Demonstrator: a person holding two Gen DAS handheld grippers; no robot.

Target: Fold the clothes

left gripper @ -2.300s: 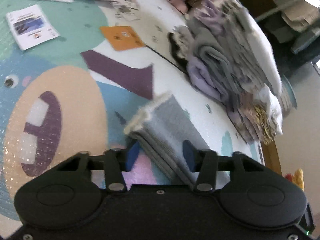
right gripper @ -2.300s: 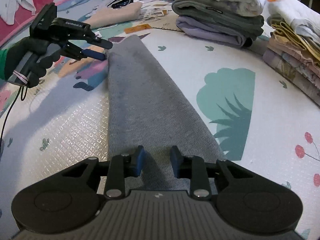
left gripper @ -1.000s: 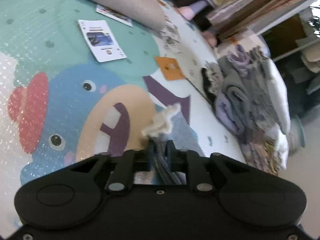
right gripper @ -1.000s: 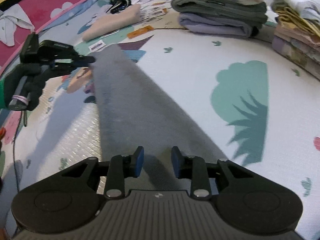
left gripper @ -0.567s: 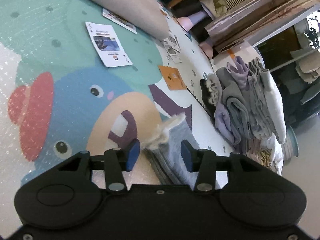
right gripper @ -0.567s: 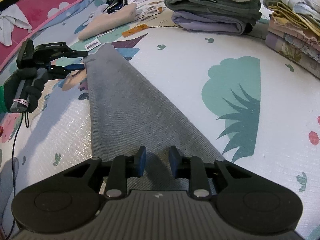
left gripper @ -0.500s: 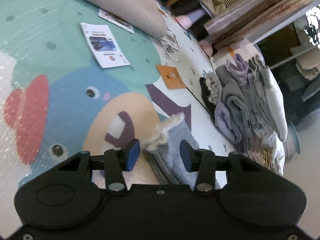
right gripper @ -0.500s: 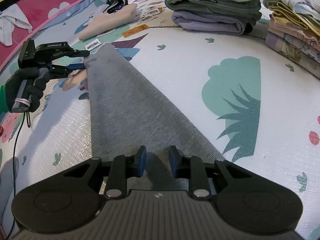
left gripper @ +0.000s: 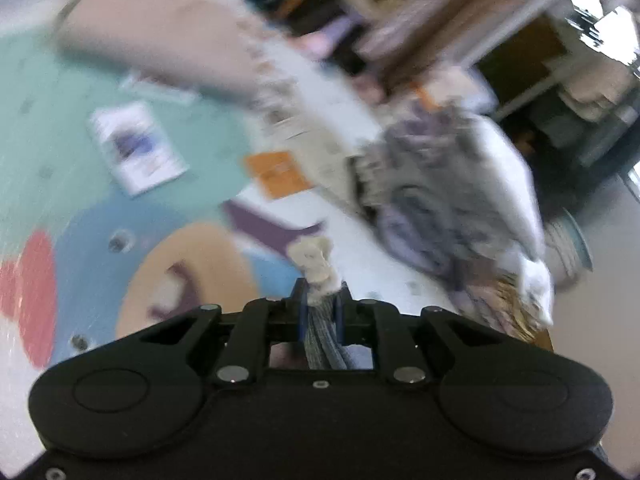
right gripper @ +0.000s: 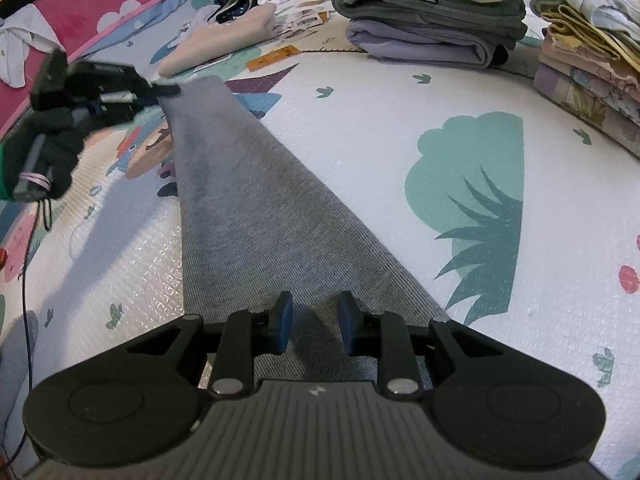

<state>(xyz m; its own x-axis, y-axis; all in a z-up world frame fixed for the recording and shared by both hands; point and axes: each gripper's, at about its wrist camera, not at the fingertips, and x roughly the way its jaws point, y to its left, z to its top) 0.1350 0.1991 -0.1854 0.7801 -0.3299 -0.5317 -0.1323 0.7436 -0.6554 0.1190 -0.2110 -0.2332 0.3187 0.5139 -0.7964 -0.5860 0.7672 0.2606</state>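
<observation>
Grey garment (right gripper: 256, 216), cartoon play mat (right gripper: 400, 128), folded stacks (right gripper: 432, 20)

The left wrist view is smeared by heavy motion blur, with a blown-out window (left gripper: 600, 12) at 1 o'clock. The right wrist view is sharp and evenly daylit; soft shadows fall toward 8 o'clock, and edges bow.

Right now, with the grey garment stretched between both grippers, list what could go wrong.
1. The left gripper pinches only the far end of the grey garment; a hard pull may slip it free.
2. The right gripper stands open over the near end, so that end could drag and undo the narrow fold.
3. The left view is blurred by motion, risking a skewed fold.
</observation>
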